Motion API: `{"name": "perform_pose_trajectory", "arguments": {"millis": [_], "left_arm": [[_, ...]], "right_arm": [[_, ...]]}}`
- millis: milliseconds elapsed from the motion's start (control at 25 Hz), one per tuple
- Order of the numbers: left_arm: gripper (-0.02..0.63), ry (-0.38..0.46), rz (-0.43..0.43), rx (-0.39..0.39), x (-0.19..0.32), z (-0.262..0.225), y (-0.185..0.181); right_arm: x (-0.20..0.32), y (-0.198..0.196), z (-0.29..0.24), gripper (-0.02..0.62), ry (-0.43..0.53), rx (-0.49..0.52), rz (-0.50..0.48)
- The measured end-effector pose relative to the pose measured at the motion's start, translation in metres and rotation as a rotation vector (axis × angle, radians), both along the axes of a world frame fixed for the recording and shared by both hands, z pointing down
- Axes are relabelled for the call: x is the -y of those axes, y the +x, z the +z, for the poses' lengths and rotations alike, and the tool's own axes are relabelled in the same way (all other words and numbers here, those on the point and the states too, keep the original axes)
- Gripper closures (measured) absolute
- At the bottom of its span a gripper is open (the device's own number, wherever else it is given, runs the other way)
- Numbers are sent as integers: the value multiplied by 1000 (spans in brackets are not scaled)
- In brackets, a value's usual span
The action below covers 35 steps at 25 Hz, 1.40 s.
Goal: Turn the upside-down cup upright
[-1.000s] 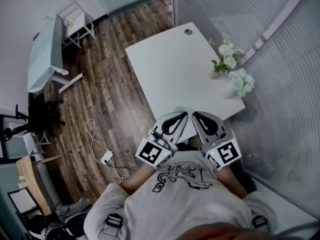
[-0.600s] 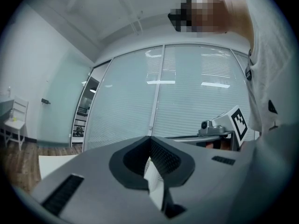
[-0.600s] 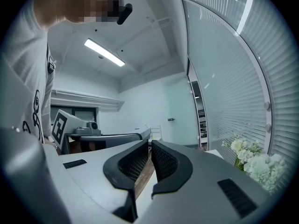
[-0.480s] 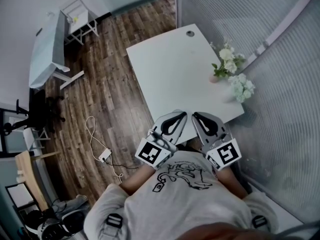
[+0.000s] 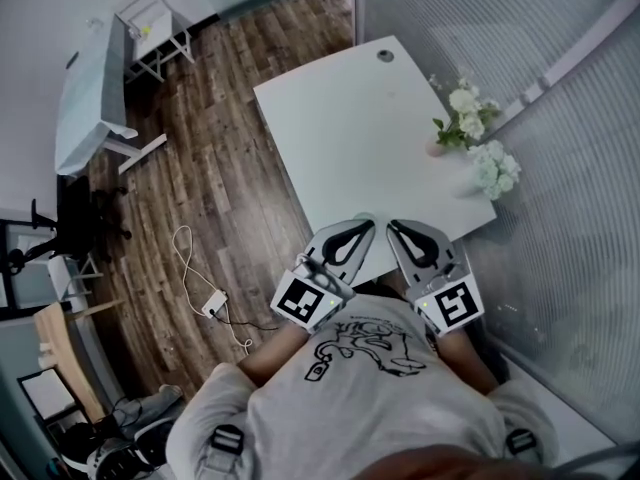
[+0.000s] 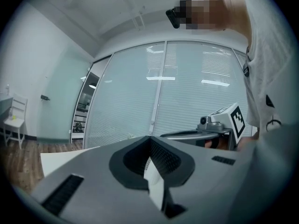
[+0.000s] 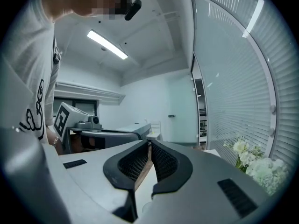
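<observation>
Both grippers are held side by side, level, at the near edge of a white table (image 5: pixel 345 118), close to the person's chest. My left gripper (image 5: pixel 364 227) (image 6: pixel 150 147) is shut with nothing between its jaws. So is my right gripper (image 5: pixel 392 227) (image 7: pixel 149 146). Each gripper shows in the other's view: the right gripper (image 6: pixel 219 125) and the left gripper (image 7: pixel 93 127). A small pale rounded edge (image 5: pixel 366 216) peeks out just beyond the left fingertips. I cannot tell whether it is the cup. No cup shows clearly in any view.
White flowers (image 5: pixel 468 116) (image 7: pixel 254 160) in a small pink vase (image 5: pixel 437 150) stand at the table's right edge, by a glass wall with blinds (image 5: pixel 560 168). A cable hole (image 5: pixel 386 55) marks the far corner. A white cable and power strip (image 5: pixel 213 306) lie on the wood floor at left.
The head camera has shifted slightly, so the table sits a little further right. Both grippers stay where they were, shut.
</observation>
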<state>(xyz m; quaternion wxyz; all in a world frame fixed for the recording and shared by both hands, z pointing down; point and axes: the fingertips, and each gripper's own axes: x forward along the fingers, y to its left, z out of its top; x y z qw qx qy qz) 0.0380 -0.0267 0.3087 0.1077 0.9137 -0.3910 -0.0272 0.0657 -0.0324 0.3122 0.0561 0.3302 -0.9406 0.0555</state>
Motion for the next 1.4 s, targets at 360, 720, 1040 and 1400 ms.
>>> {"name": "perform_pose_trajectory", "arguments": {"millis": [360, 720, 1040, 1400], "left_arm": [[603, -47, 31, 8, 13, 25, -24], [603, -82, 48, 35, 31, 66, -38], [603, -101, 93, 71, 29, 104, -34], [603, -161, 110, 110, 28, 150, -36]], "right_arm": [[8, -20, 26, 551, 4, -122, 0], [18, -30, 74, 549, -42, -269, -30], [19, -34, 120, 549, -78, -391, -56], [11, -41, 177, 548, -139, -502, -130]]}}
